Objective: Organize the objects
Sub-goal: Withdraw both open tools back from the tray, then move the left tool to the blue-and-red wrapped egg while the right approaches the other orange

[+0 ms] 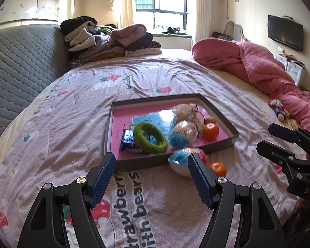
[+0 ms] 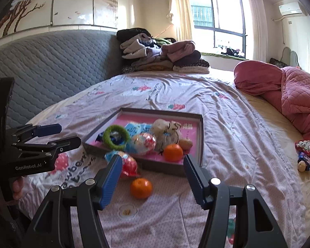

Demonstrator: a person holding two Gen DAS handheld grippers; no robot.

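While both claws are held above the bed, the scene is laid out as follows.

Left gripper (image 1: 152, 177): jaws are spread wide apart, nothing gripped; it is held over the printed bedspread (image 1: 72, 124), just short of the tray's near wall.

Right gripper (image 2: 153, 177): jaws are likewise parted and empty.

Tray (image 1: 217, 111): a shallow brown box with a pink floor is set on the bedspread, ahead of both claws.

Inside tray: a green fuzzy ring (image 1: 150, 137), a wrapped ball (image 1: 183, 134), a drawstring pouch (image 1: 186, 111), a tangerine (image 1: 210, 131) and a dark snack packet (image 1: 128, 142) are seen.

Loose wrapped ball (image 2: 124, 163): found outside, against the tray's near wall, beside the right claw's left finger.

Loose tangerine (image 2: 141, 188): seen on the bedspread between the right claw's fingers, slightly ahead of the tips, untouched.

Far right: small items (image 2: 303, 155) are scattered near the pink quilt (image 2: 289, 95).
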